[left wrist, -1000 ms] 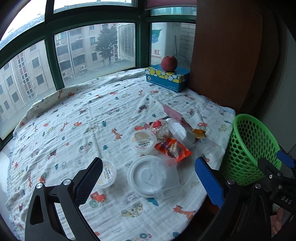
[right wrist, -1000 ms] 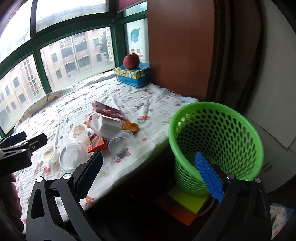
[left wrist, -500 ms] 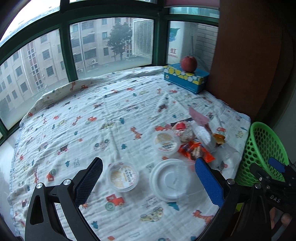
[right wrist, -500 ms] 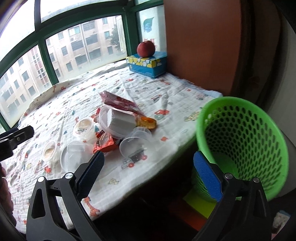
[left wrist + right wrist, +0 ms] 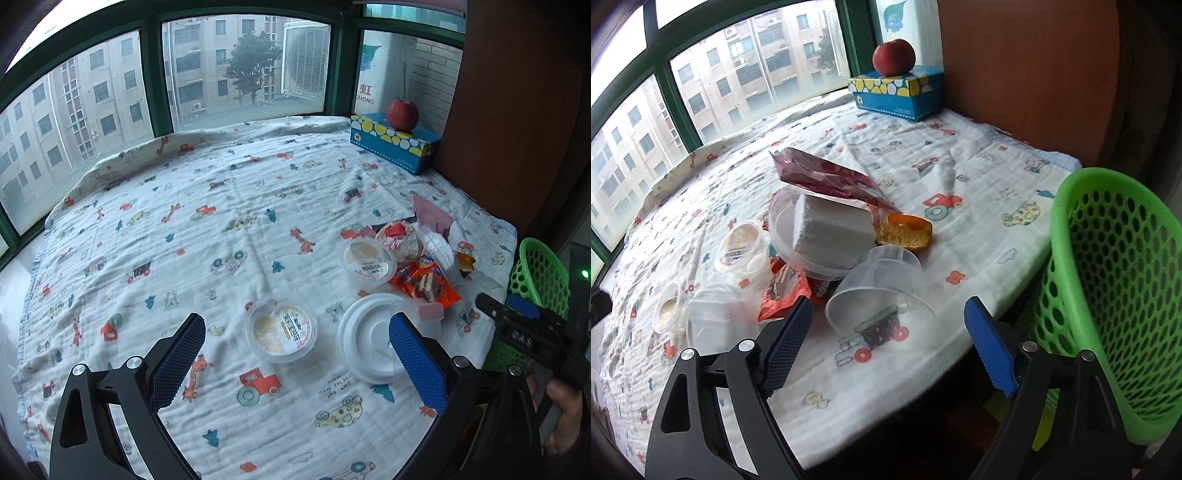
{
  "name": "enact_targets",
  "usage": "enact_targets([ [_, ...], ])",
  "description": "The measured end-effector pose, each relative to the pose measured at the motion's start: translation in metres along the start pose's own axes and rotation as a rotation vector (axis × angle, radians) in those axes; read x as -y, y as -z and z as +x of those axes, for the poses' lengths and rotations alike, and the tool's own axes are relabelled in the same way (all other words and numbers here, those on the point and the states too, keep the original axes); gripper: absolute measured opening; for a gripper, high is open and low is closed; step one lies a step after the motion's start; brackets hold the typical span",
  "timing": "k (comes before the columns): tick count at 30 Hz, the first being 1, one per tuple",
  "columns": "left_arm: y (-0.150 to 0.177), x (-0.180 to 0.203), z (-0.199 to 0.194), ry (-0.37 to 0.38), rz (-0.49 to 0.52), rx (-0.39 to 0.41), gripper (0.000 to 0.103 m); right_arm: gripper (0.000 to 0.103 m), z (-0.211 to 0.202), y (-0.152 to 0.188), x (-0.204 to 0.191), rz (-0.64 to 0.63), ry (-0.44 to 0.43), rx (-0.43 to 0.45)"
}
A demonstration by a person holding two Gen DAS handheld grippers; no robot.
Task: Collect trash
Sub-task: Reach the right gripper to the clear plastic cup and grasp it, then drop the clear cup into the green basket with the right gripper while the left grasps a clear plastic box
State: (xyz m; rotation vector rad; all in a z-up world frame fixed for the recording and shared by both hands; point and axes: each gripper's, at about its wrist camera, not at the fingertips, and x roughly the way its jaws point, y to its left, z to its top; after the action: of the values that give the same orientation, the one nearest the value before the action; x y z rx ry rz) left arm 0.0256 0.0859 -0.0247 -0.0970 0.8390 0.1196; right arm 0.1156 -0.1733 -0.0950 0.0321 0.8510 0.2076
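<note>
**Trash heap at the table's right edge, both grippers nearer than a second ago**

Trash, a clear plastic cup (image 5: 877, 284) tipped on its side among wrappers, lies beside the green mesh basket (image 5: 1115, 280) at 3 o'clock. Right gripper (image 5: 886, 332) has descended; its jaws are closing, empty, the cup just beyond them. Left gripper (image 5: 291, 345), spread wide and empty, now frames a round lidded tub (image 5: 282, 332). Open patterned cloth (image 5: 184, 221) extends toward 10 o'clock. Only the left view shows a hand (image 5: 565, 410).

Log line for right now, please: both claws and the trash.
left claw: open, empty, over sealed cup | right claw: closing, empty, near tipped clear cup | green basket: beside table, no trash seen inside
</note>
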Motion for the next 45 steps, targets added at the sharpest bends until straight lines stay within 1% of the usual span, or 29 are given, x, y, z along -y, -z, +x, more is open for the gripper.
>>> enact_targets([
  [6,0.008,0.011,0.007,0.027,0.015,-0.029,0.097,0.077,0.012,-0.002,0.004,0.015,-0.011,-0.019],
  [8,0.011,0.018,0.009,0.044,0.030,-0.037,0.097,0.073,0.013,-0.002,0.004,0.018,-0.022,-0.023],
  [11,0.014,0.029,0.011,0.066,0.054,-0.045,0.097,0.064,0.011,-0.003,0.005,0.020,-0.033,-0.018],
  [19,0.023,0.059,0.020,0.132,0.100,-0.078,0.095,0.063,-0.007,-0.006,0.016,0.025,-0.053,0.016],
  [21,0.024,0.068,0.024,0.150,0.105,-0.092,0.090,0.063,-0.016,-0.007,0.020,0.024,-0.053,0.032],
  [22,0.024,0.071,0.026,0.157,0.107,-0.100,0.085,0.063,-0.019,-0.008,0.022,0.024,-0.054,0.037],
  [24,0.024,0.080,0.033,0.172,0.106,-0.119,0.084,0.063,-0.027,-0.009,0.026,0.028,-0.057,0.054],
  [27,0.022,0.093,0.040,0.165,0.122,-0.135,0.079,0.063,-0.036,-0.009,0.034,0.034,-0.058,0.069],
  [31,0.022,0.107,0.052,0.117,0.140,-0.149,0.073,0.063,-0.046,-0.010,0.044,0.049,-0.055,0.087],
  [34,0.022,0.112,0.057,0.090,0.148,-0.154,0.072,0.063,-0.056,-0.009,0.052,0.059,-0.050,0.103],
  [35,0.022,0.115,0.059,0.080,0.151,-0.156,0.070,0.063,-0.058,-0.009,0.054,0.061,-0.047,0.107],
  [36,0.022,0.115,0.061,0.076,0.152,-0.159,0.068,0.063,-0.061,-0.009,0.057,0.065,-0.041,0.113],
  [37,0.022,0.116,0.063,0.073,0.152,-0.164,0.064,0.063,-0.065,-0.009,0.060,0.070,-0.037,0.119],
  [40,0.022,0.114,0.068,0.068,0.133,-0.178,0.055,0.063,-0.074,-0.007,0.072,0.083,-0.019,0.135],
  [45,0.020,0.106,0.065,0.090,0.098,-0.172,0.054,0.063,-0.086,-0.002,0.091,0.107,0.020,0.149],
])
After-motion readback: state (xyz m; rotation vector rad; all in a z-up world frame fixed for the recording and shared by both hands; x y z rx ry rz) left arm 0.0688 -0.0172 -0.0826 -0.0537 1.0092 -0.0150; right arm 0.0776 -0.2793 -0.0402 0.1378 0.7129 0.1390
